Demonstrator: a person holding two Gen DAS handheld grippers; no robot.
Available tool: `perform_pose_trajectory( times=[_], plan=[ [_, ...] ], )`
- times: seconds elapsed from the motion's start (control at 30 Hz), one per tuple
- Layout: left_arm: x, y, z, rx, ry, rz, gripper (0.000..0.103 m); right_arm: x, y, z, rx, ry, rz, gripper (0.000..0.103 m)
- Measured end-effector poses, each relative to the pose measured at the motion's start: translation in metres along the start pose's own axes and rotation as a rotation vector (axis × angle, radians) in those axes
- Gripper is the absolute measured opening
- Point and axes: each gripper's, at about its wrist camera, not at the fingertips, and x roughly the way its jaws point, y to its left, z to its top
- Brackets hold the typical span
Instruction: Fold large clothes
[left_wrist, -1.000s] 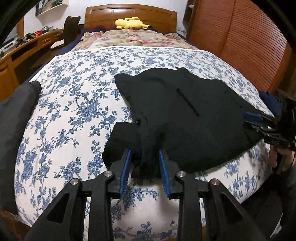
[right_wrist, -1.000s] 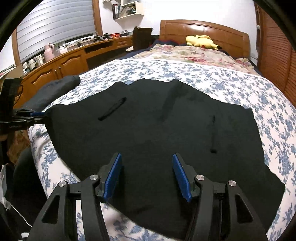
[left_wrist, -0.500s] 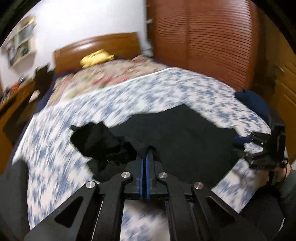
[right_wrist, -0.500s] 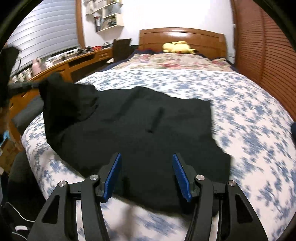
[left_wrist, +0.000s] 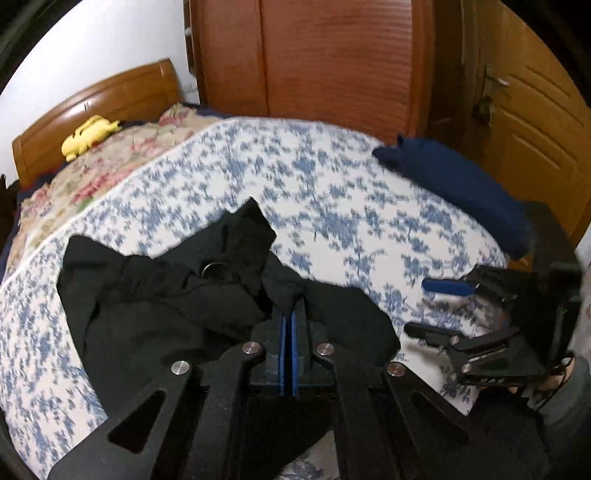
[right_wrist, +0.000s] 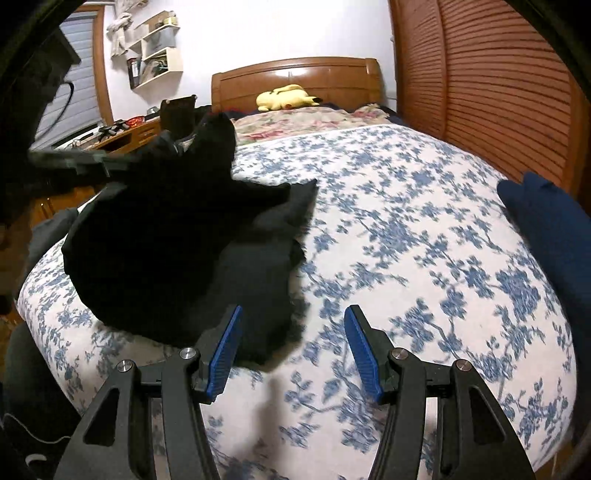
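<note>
A black garment (left_wrist: 155, 295) lies bunched and partly doubled over on the blue-flowered bedspread (left_wrist: 332, 192). My left gripper (left_wrist: 289, 314) is shut on a gathered edge of it, and the cloth trails away to the left. In the right wrist view that held edge stands lifted above the black garment (right_wrist: 166, 251), with the left gripper (right_wrist: 162, 146) a dark blur behind it. My right gripper (right_wrist: 293, 325) is open with nothing between its fingers, just past the garment's right edge. It also shows at the right of the left wrist view, the right gripper (left_wrist: 436, 308) held over the bedspread.
A navy garment (right_wrist: 546, 229) lies at the bed's right edge, also seen as the navy garment (left_wrist: 461, 184) near a wooden door (left_wrist: 535, 122). A yellow plush toy (right_wrist: 284, 96) rests by the headboard (right_wrist: 295, 74). Slatted wardrobe doors (right_wrist: 498, 81) line the right side.
My left gripper closed on the garment's near edge and carried it up and across to the right, so the flat cloth bunched. The right gripper swung right, off the cloth, still open.
</note>
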Motion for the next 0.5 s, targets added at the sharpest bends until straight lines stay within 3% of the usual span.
perform_pose_trajectory(
  times=[0.27, 0.4, 0.5],
  plan=[
    [-0.023, 0.003, 0.004, -0.019, 0.007, 0.024, 0.003, -0.002, 0.004, 0.017, 0.010, -0.030, 0.013, 0.059],
    [-0.059, 0.014, 0.008, -0.044, -0.076, -0.025, 0.019, 0.001, 0.006, 0.028, 0.018, -0.048, 0.034, 0.059],
    [-0.084, 0.022, 0.011, -0.046, -0.123, -0.007, 0.022, 0.005, 0.010, 0.032, 0.018, -0.052, 0.043, 0.059]
  ],
)
